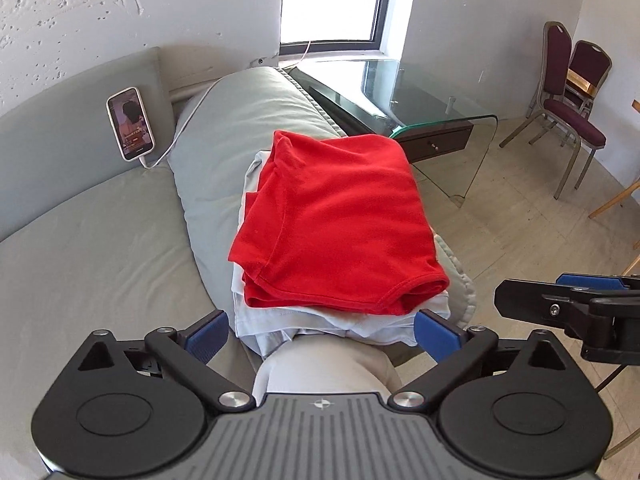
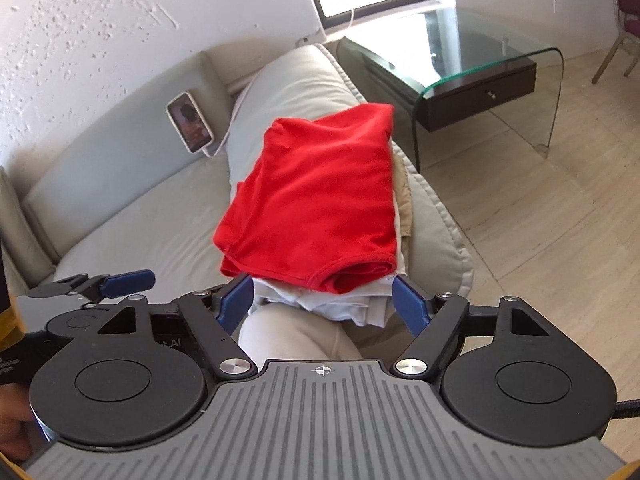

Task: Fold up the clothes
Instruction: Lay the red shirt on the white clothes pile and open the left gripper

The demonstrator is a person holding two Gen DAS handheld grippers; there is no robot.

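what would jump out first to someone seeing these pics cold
The folded bright red t-shirt grabs the eye first, lying on top of a stack of pale folded clothes on the grey sofa's padded armrest. Next come the open left gripper and open right gripper, both empty just short of the stack. A lit white phone leans against the sofa back, left of the armrest.

Living room: sofa (image 1: 100,220), glass table (image 1: 440,92).
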